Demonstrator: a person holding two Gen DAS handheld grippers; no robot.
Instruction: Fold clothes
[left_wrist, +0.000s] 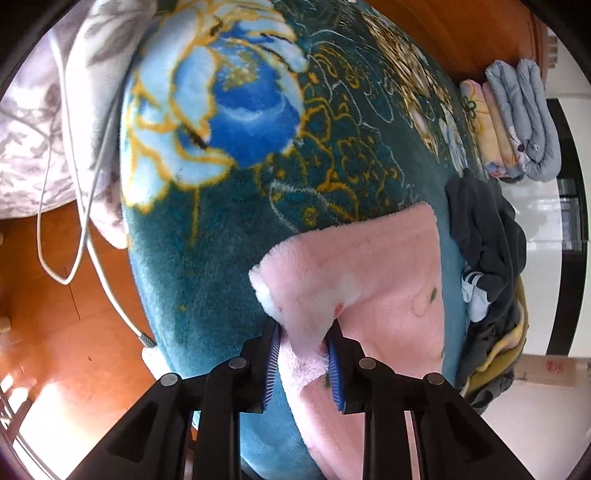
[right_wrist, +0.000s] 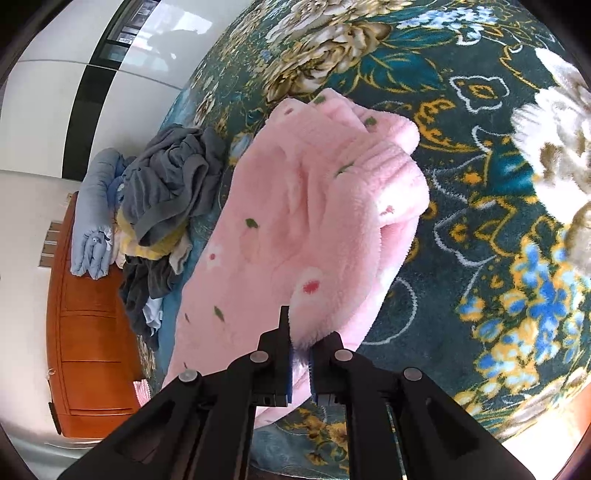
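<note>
A pink fleece garment (left_wrist: 373, 273) with small flower prints lies on a dark teal floral blanket (left_wrist: 229, 206) covering the bed. My left gripper (left_wrist: 304, 332) is shut on a bunched corner of the pink garment, whose edge shows a white underside. In the right wrist view the pink garment (right_wrist: 295, 221) lies partly folded, with a ribbed cuff near its top right. My right gripper (right_wrist: 301, 343) is shut on the near edge of it, above the blanket (right_wrist: 480, 221).
A heap of dark grey and yellow clothes (left_wrist: 487, 258) lies at the bed's edge, also in the right wrist view (right_wrist: 166, 206). Folded bedding (left_wrist: 517, 122) is stacked by a wooden board (right_wrist: 92, 332). A white cable (left_wrist: 85, 221) hangs beside a grey-patterned quilt (left_wrist: 37, 140).
</note>
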